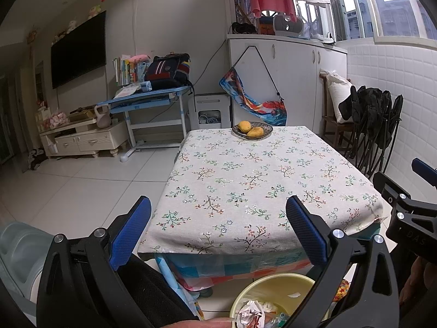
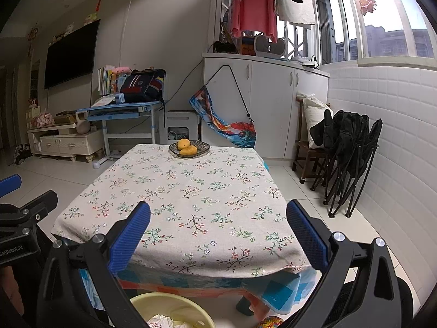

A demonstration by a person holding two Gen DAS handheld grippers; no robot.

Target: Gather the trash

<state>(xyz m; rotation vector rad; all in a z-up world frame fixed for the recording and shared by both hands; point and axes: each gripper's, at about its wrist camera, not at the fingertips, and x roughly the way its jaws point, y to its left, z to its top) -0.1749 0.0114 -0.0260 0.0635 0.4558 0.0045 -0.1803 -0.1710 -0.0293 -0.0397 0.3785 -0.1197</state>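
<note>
Both grippers, left (image 1: 218, 229) and right (image 2: 218, 232), were held spread, empty, above the trash-filled yellow bin (image 1: 273, 287); beyond, the table (image 1: 259, 186) stood.

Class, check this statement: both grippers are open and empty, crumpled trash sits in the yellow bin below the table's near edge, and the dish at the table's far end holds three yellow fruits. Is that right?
One detail is wrong: the dish holds two yellow fruits, not three, as the right wrist view shows. The rest stands: left gripper and right gripper are open and empty, with crumpled trash in the yellow bin.
</note>
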